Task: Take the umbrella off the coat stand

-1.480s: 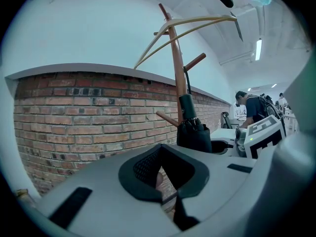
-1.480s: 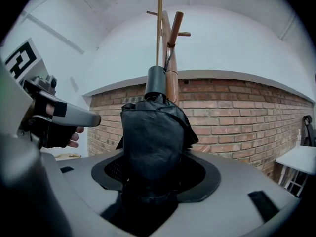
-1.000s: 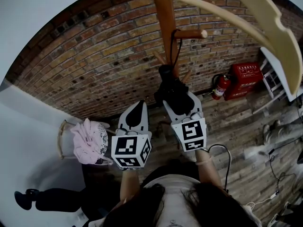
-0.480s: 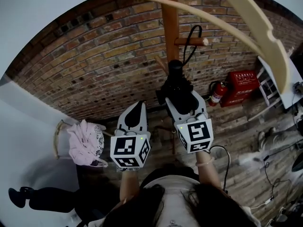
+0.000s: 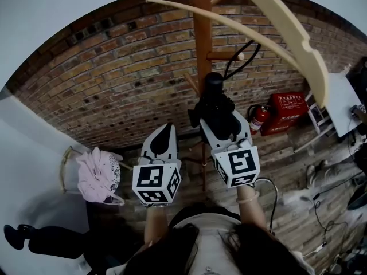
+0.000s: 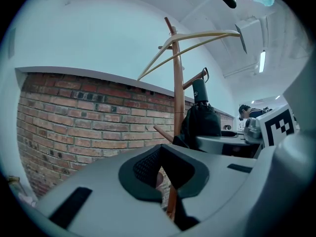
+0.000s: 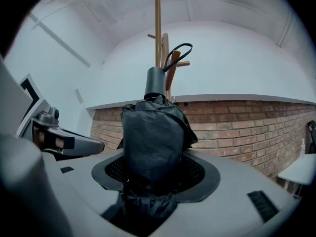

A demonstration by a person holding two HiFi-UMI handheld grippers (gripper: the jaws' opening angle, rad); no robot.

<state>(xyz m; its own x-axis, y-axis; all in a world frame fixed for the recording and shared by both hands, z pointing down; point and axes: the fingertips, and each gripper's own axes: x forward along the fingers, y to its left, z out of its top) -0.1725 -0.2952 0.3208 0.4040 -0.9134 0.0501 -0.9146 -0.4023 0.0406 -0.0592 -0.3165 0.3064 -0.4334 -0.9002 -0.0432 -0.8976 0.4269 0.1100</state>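
Running behind the wooden coat stand (image 5: 202,50), a brick wall (image 5: 114,90) meets a plank floor (image 5: 287,165). The lettering on a red box (image 5: 289,107) is unreadable. The black folded umbrella (image 7: 153,132) stands upright beside the stand, clamped in the right gripper (image 7: 155,181), its strap by a peg (image 5: 228,55). The left gripper (image 6: 163,179) is closed and empty.

Item 1, umbrella (image 5: 213,103): black, compact, folded, fabric bunched. Upright, handle at 12 o'clock, body clamped btwn jaws of right gripper (image 5: 218,122). Wrist strap (image 5: 243,53) runs to 1 o'clock, at tip of peg (image 5: 225,55); hooked or clear: can't tell.
Item 2, coat stand (image 5: 202,33): brown wood pole, upright, just behind umbrella; pale curved arms (image 5: 275,22) at top.
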